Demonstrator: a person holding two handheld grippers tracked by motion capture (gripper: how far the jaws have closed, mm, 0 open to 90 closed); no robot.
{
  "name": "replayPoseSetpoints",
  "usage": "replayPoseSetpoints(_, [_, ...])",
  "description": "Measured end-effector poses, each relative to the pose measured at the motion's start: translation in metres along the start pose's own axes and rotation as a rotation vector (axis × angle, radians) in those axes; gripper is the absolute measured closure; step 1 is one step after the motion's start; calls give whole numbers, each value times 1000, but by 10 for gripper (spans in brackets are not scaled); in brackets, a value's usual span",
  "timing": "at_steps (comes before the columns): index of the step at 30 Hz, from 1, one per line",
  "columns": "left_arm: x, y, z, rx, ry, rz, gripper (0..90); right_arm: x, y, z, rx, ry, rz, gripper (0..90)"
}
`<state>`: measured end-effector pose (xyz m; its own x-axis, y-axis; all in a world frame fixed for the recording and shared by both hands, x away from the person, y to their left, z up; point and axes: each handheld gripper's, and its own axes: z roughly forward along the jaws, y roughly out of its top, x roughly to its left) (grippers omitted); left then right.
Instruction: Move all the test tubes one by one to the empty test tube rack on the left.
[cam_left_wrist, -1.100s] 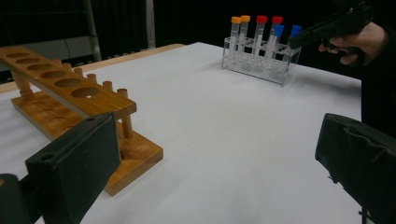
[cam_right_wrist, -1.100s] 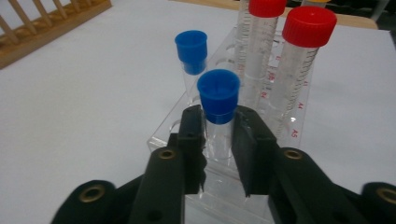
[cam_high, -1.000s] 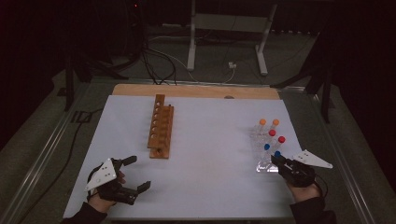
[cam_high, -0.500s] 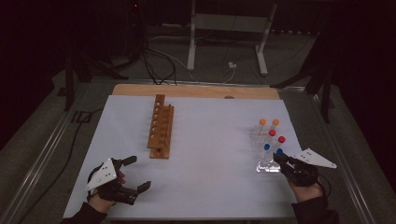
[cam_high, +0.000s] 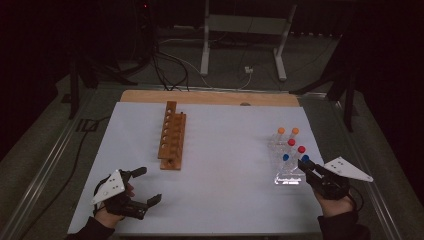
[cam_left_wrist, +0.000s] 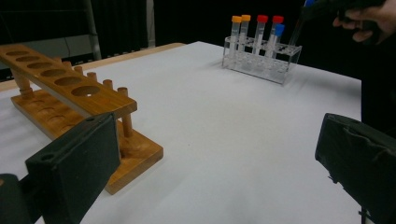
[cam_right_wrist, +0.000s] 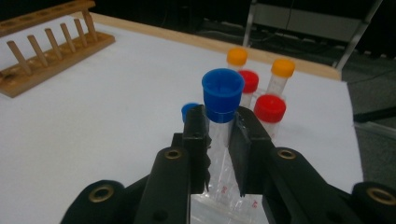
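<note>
A clear plastic rack (cam_high: 287, 177) at the right of the white table holds tubes with orange, red and blue caps (cam_right_wrist: 270, 108). My right gripper (cam_high: 304, 166) is shut on a blue-capped tube (cam_right_wrist: 222, 93), its jaws pinching the tube just under the cap above the rack's near end (cam_right_wrist: 219, 205). In the left gripper view that tube (cam_left_wrist: 299, 25) hangs tilted over the rack (cam_left_wrist: 261, 60). A wooden tube rack (cam_high: 172, 136) with empty holes stands left of centre (cam_left_wrist: 70, 88). My left gripper (cam_high: 143, 186) stands open near the front left edge, nothing between its jaws.
A wooden board edge (cam_high: 210, 97) runs along the table's far side. Metal stand legs (cam_high: 205, 45) and cables (cam_high: 170, 65) lie on the floor behind. White table surface (cam_high: 230, 150) stretches between the two racks.
The right gripper with the blue-capped tube has shifted slightly toward the person and upward at the rack's near end. The left gripper has hardly moved.
</note>
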<state>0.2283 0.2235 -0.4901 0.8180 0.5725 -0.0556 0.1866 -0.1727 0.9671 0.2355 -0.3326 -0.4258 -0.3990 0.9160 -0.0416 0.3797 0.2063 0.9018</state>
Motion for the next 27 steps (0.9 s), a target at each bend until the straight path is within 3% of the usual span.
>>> replayPoseSetpoints(1, [0,0,0,-5,0,-1,8,2,3,-3,-9,-15,-21,770])
replayPoseSetpoints(8, [0,0,0,-7,0,-4,8,9,10,-9,-35,-3,-36,770])
replayPoseSetpoints(16, [-1,0,0,10,-9,1,8,23,16,-10,-46,68,-51,770])
replayPoseSetpoints(21, [-2,0,0,12,-9,3,8,40,15,2,-20,137,-69,770])
replayPoseSetpoints(27, [-4,2,1,23,-11,5,7,50,12,14,-5,164,-84,770])
